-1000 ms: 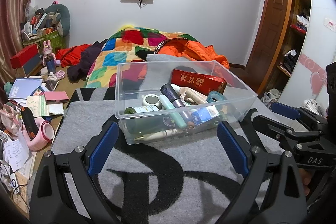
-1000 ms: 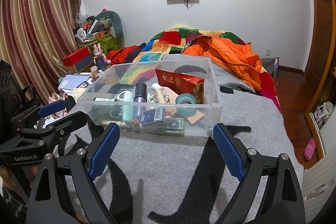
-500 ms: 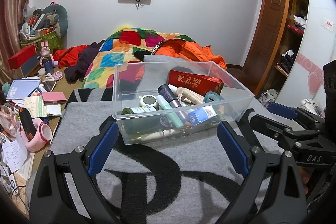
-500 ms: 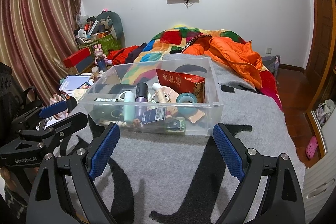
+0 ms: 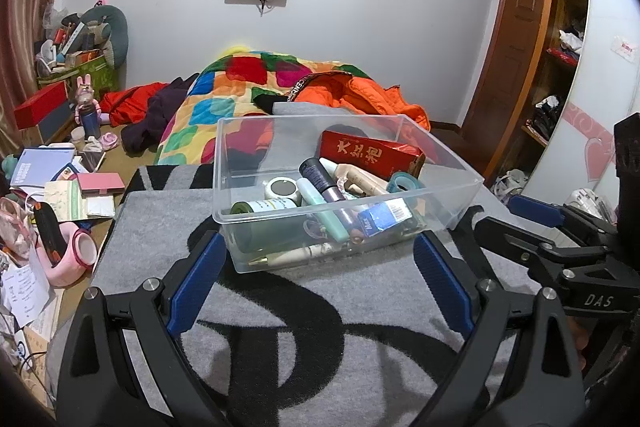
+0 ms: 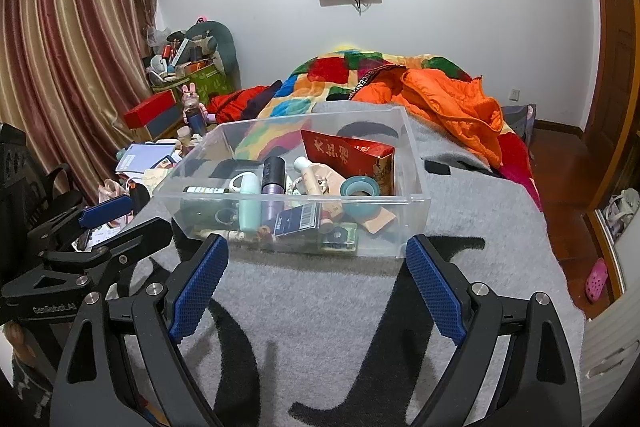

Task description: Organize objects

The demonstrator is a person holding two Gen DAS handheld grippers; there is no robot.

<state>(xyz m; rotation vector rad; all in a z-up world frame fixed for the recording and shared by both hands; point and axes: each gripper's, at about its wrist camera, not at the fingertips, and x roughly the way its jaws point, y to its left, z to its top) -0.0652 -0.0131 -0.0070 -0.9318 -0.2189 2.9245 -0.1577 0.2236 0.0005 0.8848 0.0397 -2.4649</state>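
Observation:
A clear plastic bin (image 5: 448, 203) (image 6: 412, 163) sits on a grey blanket with black lettering (image 5: 320, 339) (image 6: 328, 307). Inside lie a red box with gold characters (image 5: 372, 155) (image 6: 352, 155), a dark purple tube (image 5: 320, 179) (image 6: 274, 183), a mint tube (image 5: 324, 207) (image 6: 249, 203), a teal tape roll (image 5: 402, 181) (image 6: 359, 189), a blue barcode box (image 5: 384, 217) (image 6: 298, 221) and several small bottles. My left gripper (image 5: 316, 275) stands open just in front of the bin, holding nothing. My right gripper (image 6: 316, 279) is likewise open and empty before the bin's near wall.
A patchwork quilt (image 5: 240, 83) and an orange jacket (image 6: 448, 103) lie behind the bin. Books, papers and a pink item (image 5: 76, 255) clutter the floor on the left. A wooden wardrobe (image 5: 532, 39) stands at the right, curtains (image 6: 64, 67) at the left.

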